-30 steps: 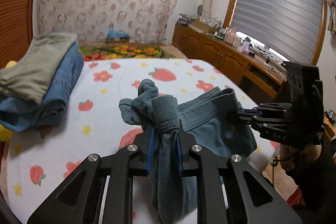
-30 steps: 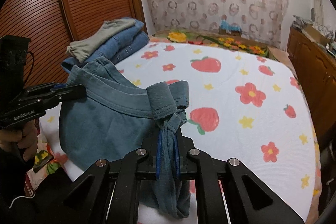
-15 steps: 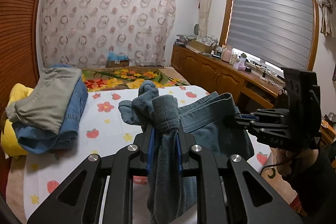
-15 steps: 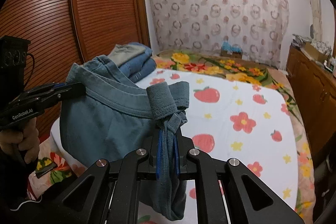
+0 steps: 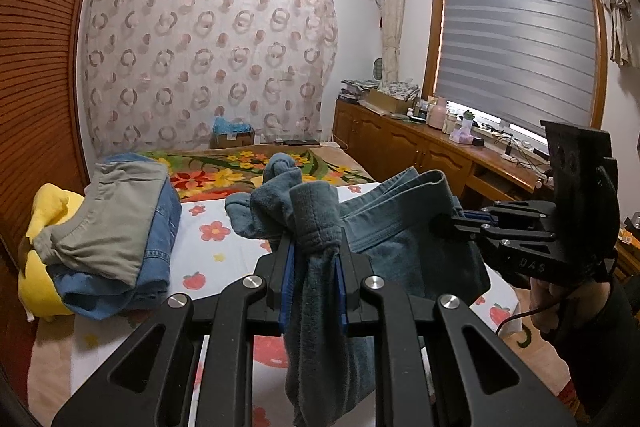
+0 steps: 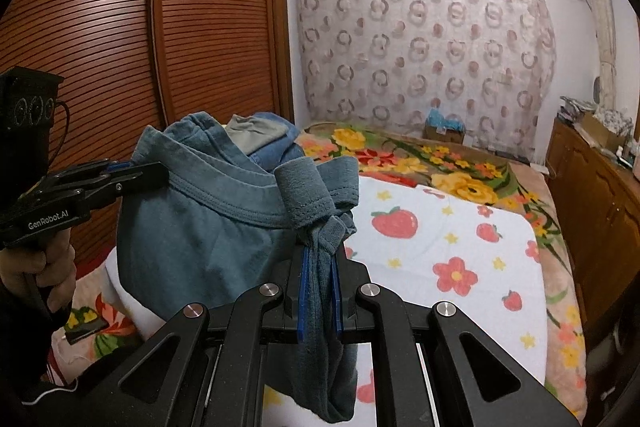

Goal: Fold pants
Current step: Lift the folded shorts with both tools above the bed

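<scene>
Teal pants hang by their waistband between my two grippers, lifted above the bed. In the left wrist view my left gripper is shut on a bunched end of the waistband, with cloth drooping below its blue pads. My right gripper pinches the other end at the right. In the right wrist view my right gripper is shut on a folded bit of waistband, and the pants stretch left to my left gripper. The legs hang down out of sight.
The bed has a white sheet with strawberries and flowers. A stack of folded clothes, khaki over denim, lies on its left side beside a yellow plush. Wooden cabinets line the right; a louvred wardrobe stands left.
Both grippers have risen with the pants still held, and both views have tilted up toward the curtain and walls. The waistband now hangs higher over the bed.
</scene>
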Demonstrator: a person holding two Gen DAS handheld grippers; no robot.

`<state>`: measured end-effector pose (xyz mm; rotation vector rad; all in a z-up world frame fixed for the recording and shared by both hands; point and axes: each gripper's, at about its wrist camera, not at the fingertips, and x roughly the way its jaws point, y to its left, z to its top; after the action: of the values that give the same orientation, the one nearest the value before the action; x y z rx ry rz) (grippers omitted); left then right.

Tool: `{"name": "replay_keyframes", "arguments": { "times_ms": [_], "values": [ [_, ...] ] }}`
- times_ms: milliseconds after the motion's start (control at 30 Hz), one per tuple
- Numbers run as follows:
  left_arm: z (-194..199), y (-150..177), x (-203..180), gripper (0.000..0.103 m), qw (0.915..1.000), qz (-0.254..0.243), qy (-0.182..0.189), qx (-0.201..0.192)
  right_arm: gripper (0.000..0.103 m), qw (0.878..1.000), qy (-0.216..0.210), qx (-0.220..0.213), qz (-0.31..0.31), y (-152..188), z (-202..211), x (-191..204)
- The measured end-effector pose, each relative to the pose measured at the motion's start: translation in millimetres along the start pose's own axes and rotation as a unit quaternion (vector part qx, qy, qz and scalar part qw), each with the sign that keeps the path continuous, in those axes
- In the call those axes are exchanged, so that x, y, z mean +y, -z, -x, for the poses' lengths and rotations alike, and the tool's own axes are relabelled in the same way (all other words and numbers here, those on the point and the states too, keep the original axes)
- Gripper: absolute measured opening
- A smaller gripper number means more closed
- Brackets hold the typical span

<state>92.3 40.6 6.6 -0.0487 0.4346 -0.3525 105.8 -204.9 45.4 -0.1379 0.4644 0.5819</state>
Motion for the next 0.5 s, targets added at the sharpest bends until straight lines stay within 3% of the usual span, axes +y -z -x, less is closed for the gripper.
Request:
{"name": "replay_keyframes", "arguments": {
  "times_ms": [500],
  "values": [
    [-13.3, -6.2, 25.6, 0.018, 0.999, 0.019, -0.038, 0.008, 0.009, 1.0, -0.024, 0.001, 0.01, -19.0, -35.7, -13.2]
  ]
}}
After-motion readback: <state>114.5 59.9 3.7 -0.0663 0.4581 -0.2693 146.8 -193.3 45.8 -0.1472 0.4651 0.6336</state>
